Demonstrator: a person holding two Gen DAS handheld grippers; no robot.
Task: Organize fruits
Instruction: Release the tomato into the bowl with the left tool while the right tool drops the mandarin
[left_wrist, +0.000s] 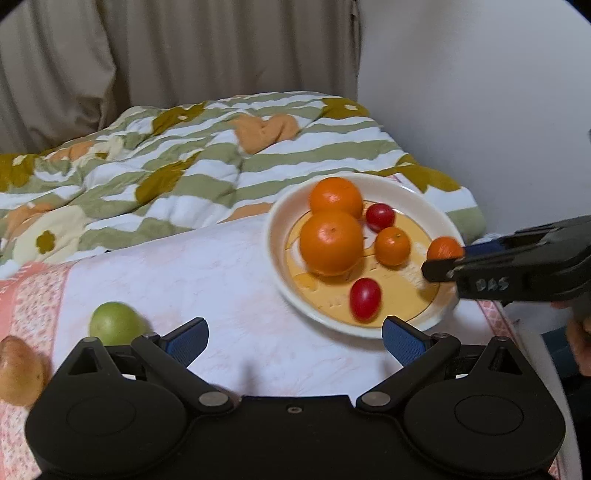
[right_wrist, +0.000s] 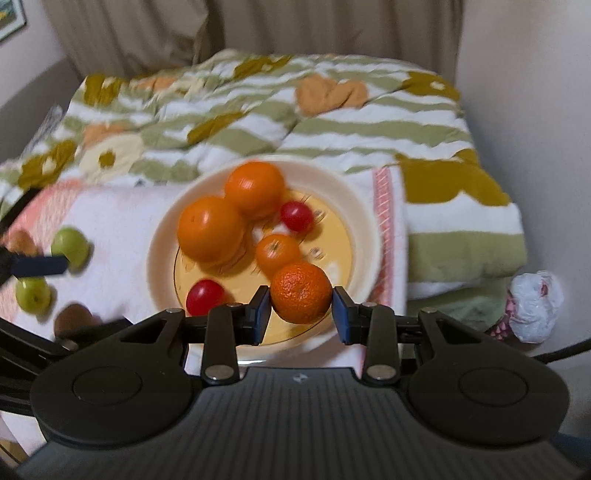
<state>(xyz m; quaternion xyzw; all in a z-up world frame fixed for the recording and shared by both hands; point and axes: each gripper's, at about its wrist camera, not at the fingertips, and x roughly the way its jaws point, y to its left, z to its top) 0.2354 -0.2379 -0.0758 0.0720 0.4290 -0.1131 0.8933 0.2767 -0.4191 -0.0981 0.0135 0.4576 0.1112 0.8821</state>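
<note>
A cream plate (left_wrist: 280, 218) (right_wrist: 162, 236) holds two big oranges (left_wrist: 331, 242) (right_wrist: 210, 229), a small mandarin (left_wrist: 392, 240) (right_wrist: 277, 252) and two red plums (left_wrist: 365, 297) (right_wrist: 204, 296). My right gripper (right_wrist: 301, 312) (left_wrist: 441, 258) is shut on another small mandarin (right_wrist: 301, 291) (left_wrist: 445, 248) and holds it over the plate's near right rim. My left gripper (left_wrist: 295, 338) is open and empty, low over the white towel, left of the plate. A green fruit (left_wrist: 114, 323) (right_wrist: 71, 245) lies by its left finger.
A brownish pear (left_wrist: 18, 369) lies at the far left. A second green fruit (right_wrist: 32, 293) and a brown fruit (right_wrist: 72, 318) lie left of the plate. A striped quilt (left_wrist: 184, 166) is bunched behind. A white bag (right_wrist: 535, 304) sits at the right.
</note>
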